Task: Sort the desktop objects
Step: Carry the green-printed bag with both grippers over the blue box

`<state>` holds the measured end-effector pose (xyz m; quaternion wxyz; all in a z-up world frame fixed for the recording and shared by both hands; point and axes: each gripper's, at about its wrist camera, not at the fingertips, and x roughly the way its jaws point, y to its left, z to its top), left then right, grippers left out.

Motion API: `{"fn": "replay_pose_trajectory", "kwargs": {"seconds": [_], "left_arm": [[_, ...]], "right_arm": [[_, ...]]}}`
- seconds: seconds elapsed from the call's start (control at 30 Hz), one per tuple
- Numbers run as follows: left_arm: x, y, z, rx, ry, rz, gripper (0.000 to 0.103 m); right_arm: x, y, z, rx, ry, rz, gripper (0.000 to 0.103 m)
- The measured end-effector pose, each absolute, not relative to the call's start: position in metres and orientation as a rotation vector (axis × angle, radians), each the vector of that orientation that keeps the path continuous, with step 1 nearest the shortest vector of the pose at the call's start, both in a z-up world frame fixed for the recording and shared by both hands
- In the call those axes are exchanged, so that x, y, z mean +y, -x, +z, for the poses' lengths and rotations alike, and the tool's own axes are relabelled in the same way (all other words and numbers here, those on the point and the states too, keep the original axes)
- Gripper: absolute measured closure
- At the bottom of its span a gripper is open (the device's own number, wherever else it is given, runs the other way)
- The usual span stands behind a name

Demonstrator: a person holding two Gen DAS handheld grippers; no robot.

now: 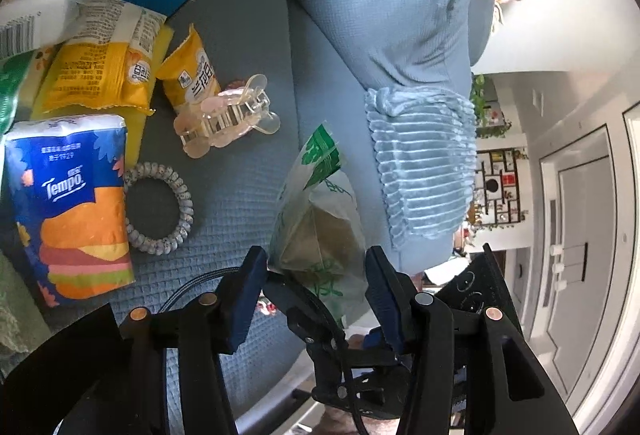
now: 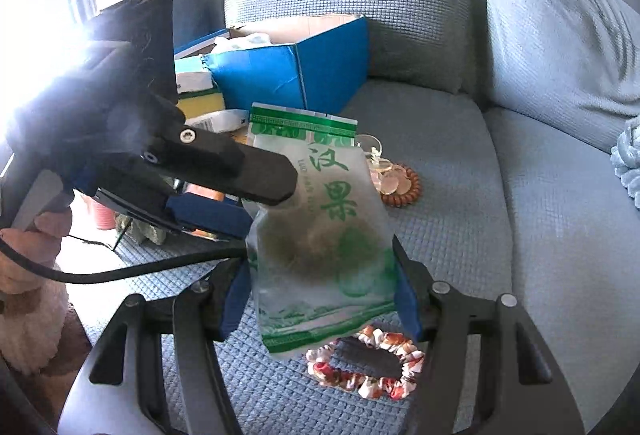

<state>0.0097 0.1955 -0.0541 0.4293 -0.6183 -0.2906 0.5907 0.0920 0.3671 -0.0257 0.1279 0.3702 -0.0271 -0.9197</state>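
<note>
The right gripper (image 2: pixel 322 291) pinched a frosted green-printed pouch (image 2: pixel 316 235) by its lower edges, lifted clear of the sofa seat (image 2: pixel 460 235). The left gripper (image 1: pixel 316 267) clamped the same pouch from the left, its far finger hidden behind the plastic. The pouch's contents showed only as a dark blur. Beneath, a floral scrunchie (image 2: pixel 368 367) lay half covered. Farther back, a blue box (image 2: pixel 296 71) was partly blocked, and glare washed out the left.
</note>
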Motion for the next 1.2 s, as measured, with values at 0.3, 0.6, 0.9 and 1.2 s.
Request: {"fn": "replay_pose_trajectory", "kwargs": {"seconds": [0.3,0.6,0.9,1.2], "left_arm": [[0.174,-0.016,-0.035,-0.775,1.486,1.462,0.026],[0.142,-0.024,-0.018,-0.773,1.446,1.526,0.045],[0.097,-0.018,-0.004,-0.854,1.388,1.524,0.046],[0.053,-0.008,0.012,-0.908,1.342,1.545,0.046]], "right_arm": [[0.332,-0.094,0.002,0.014,-1.06,-2.638,0.042],[0.292,-0.097,0.018,0.081,-1.039,-2.595,0.041],[0.247,-0.095,0.04,0.172,-1.013,-2.584,0.041],[0.202,-0.088,0.061,0.202,-0.962,-2.577,0.041]]}}
